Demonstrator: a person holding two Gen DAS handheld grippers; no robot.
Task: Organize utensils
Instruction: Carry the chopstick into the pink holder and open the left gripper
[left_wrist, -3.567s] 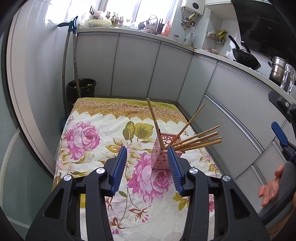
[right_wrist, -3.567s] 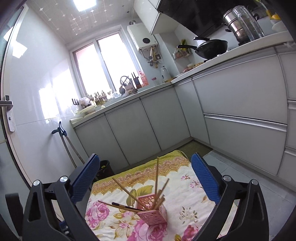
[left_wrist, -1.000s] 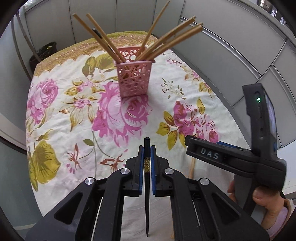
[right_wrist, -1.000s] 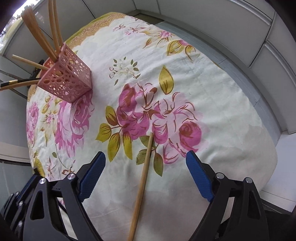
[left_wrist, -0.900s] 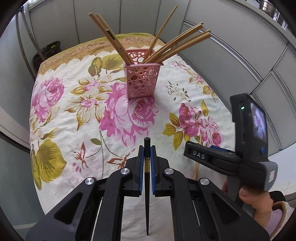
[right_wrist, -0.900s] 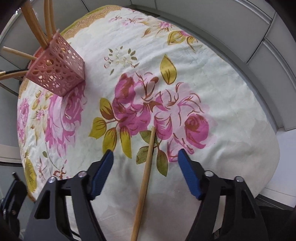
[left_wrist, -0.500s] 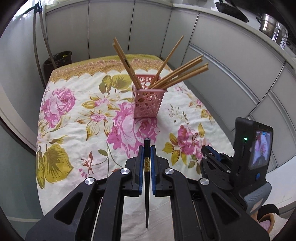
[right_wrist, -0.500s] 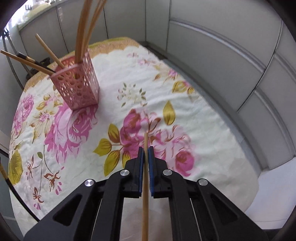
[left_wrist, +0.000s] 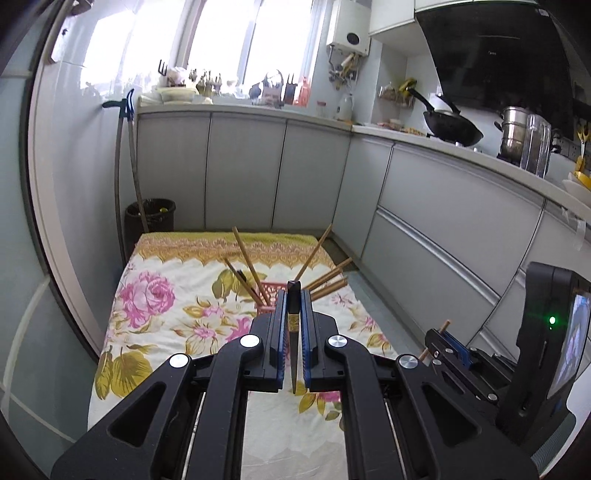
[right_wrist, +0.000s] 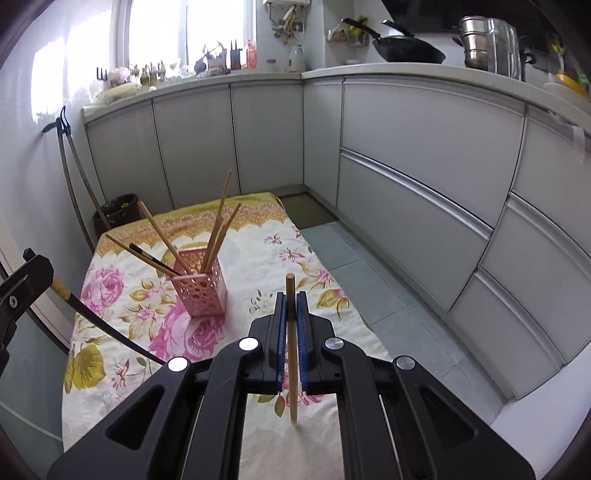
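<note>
From the left wrist, our left gripper (left_wrist: 293, 314) hides most of the pink holder (left_wrist: 266, 295); it stands on the floral desk (right_wrist: 258, 236), bamboo chopsticks (right_wrist: 218, 229) fanning upward from it. Near it, our jaws clamp a black chopstick (left_wrist: 293, 332); the right gripper (right_wrist: 290, 321) clamps a bamboo chopstick (right_wrist: 291, 350). Both point toward the holder.

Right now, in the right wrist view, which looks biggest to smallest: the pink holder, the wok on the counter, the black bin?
1. pink holder
2. wok
3. black bin, partly hidden

Holder and wok look close in size; the holder is nearer the camera, so true sizes stay unsure.
</note>
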